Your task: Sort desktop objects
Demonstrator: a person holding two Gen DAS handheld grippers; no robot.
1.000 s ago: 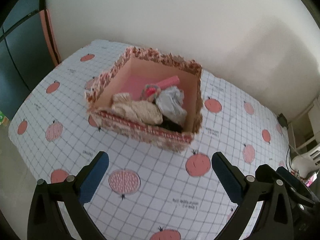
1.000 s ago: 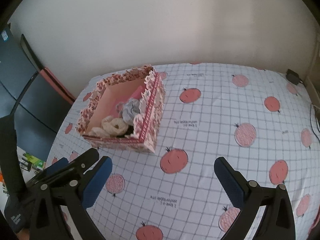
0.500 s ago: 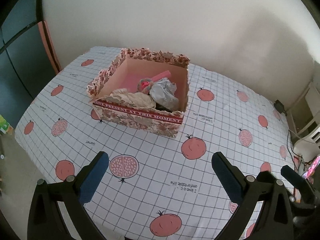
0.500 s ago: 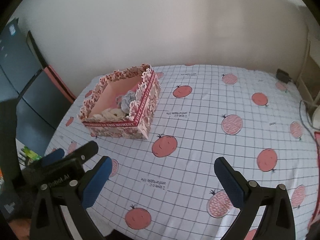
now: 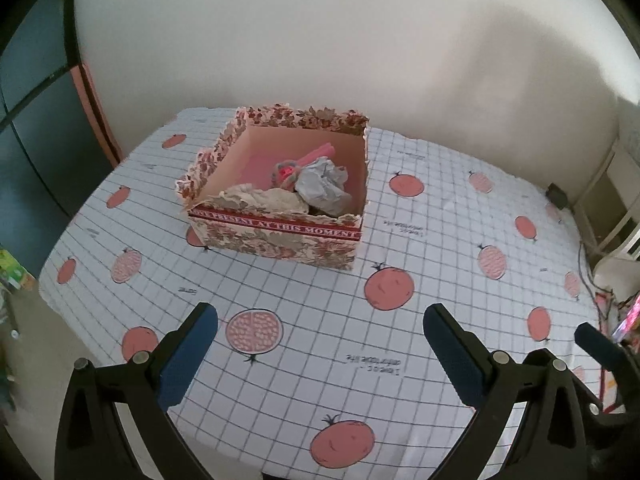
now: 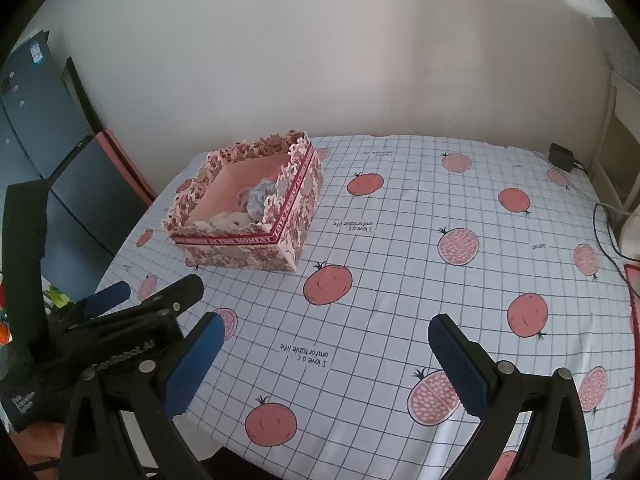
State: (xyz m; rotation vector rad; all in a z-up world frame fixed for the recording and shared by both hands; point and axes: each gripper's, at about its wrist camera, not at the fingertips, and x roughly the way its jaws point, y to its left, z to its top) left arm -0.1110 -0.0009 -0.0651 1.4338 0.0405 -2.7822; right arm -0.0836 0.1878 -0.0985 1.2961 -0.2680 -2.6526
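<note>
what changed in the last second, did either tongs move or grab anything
Both tongs pulled back from the floral box: it looks smaller and farther off in both views, with more tablecloth showing in front. Nothing was grabbed or released. The left tongs and right tongs stayed open and empty, and the box kept its place with the crumpled paper and other items inside.

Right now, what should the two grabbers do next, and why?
Probably just pull back and rest. Both the left gripper and the right gripper are open and empty, the loose things already sit inside the flowery box, and nothing else lies on the tablecloth to sort.
</note>
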